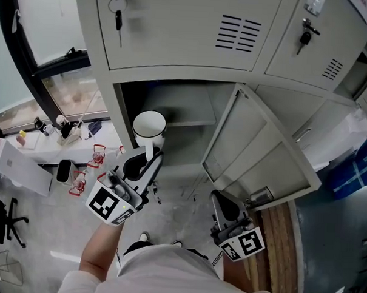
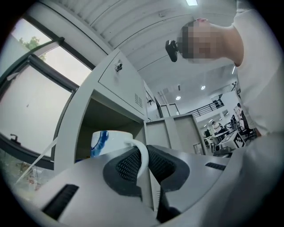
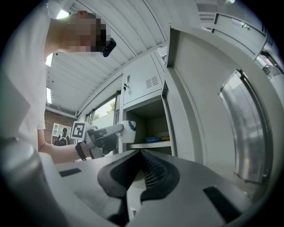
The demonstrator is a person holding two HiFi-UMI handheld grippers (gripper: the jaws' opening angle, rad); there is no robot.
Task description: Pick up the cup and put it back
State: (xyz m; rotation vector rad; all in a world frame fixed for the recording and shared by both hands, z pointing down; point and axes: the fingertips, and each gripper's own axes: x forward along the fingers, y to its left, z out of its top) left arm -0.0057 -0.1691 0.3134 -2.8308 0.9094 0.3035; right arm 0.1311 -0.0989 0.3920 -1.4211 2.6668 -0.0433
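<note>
A white cup (image 1: 149, 126) with a blue mark hangs in the air in front of the open locker compartment (image 1: 179, 106), mouth turned up toward the head camera. My left gripper (image 1: 151, 155) is shut on its handle. In the left gripper view the thin white handle (image 2: 142, 154) is pinched between the dark pads and the cup body (image 2: 108, 141) sits just beyond the jaws. My right gripper (image 1: 223, 205) hangs lower on the right, apart from the cup, shut with nothing between its pads (image 3: 153, 173). The right gripper view shows the cup (image 3: 128, 131) held level with the shelf.
The locker door (image 1: 256, 152) swings open to the right, between both grippers and the wall. A shelf (image 3: 151, 144) inside carries a flat blue and yellow item (image 3: 154, 139). Keys (image 1: 118, 18) hang from the upper doors. A cluttered desk (image 1: 25, 160) stands at left.
</note>
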